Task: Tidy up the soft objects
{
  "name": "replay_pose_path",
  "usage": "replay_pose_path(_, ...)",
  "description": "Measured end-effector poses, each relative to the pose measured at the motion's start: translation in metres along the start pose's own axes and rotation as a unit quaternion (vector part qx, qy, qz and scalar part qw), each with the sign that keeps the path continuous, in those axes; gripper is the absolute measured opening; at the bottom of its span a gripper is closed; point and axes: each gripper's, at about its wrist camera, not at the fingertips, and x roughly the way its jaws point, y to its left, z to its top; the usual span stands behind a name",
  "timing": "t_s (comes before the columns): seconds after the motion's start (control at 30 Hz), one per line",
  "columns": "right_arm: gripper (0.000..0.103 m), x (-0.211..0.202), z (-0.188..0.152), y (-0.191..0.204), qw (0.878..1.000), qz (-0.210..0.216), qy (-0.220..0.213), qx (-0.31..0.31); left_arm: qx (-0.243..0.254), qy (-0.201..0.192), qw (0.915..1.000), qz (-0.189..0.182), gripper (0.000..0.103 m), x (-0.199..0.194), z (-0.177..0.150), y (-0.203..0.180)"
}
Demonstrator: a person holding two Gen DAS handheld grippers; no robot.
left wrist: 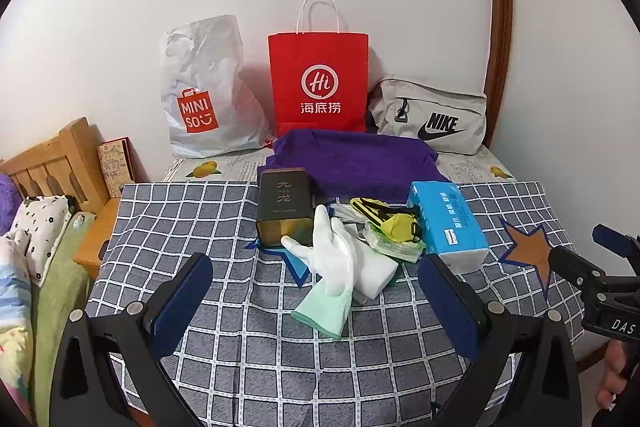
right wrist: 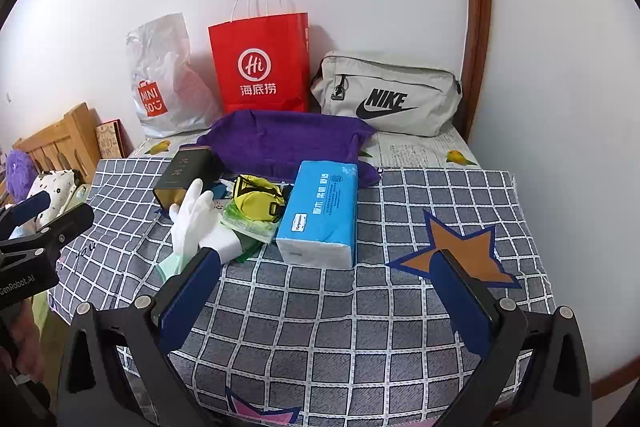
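Observation:
A white glove with a green cuff [left wrist: 334,259] lies on the checked cloth [left wrist: 200,227], over a white sponge block [left wrist: 378,275]. Beside it are a yellow mask [left wrist: 402,227], a plastic packet [left wrist: 394,247], a blue tissue pack [left wrist: 448,223] and a dark tin box [left wrist: 284,207]. A purple towel [left wrist: 352,159] lies behind them. My left gripper [left wrist: 316,307] is open, just short of the glove. My right gripper [right wrist: 326,291] is open, in front of the tissue pack [right wrist: 320,211], with the glove [right wrist: 190,223] at its left finger.
Against the wall stand a Miniso plastic bag [left wrist: 200,95], a red paper bag [left wrist: 320,83] and a grey Nike pouch [left wrist: 432,115]. A wooden headboard [left wrist: 52,163] and bedding [left wrist: 36,247] are at the left. The table edge falls off at the right.

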Motion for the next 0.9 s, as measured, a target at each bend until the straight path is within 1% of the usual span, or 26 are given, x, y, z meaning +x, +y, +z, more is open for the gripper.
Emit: replay_pose_path(0.9, 0.103, -0.0053, -0.0019, -0.0023, 1.000, -0.002, -0.008, 0.005, 0.004, -0.005, 1.0000, -0.002, 0.103, -0.0033, 0.0014, 0.0020)
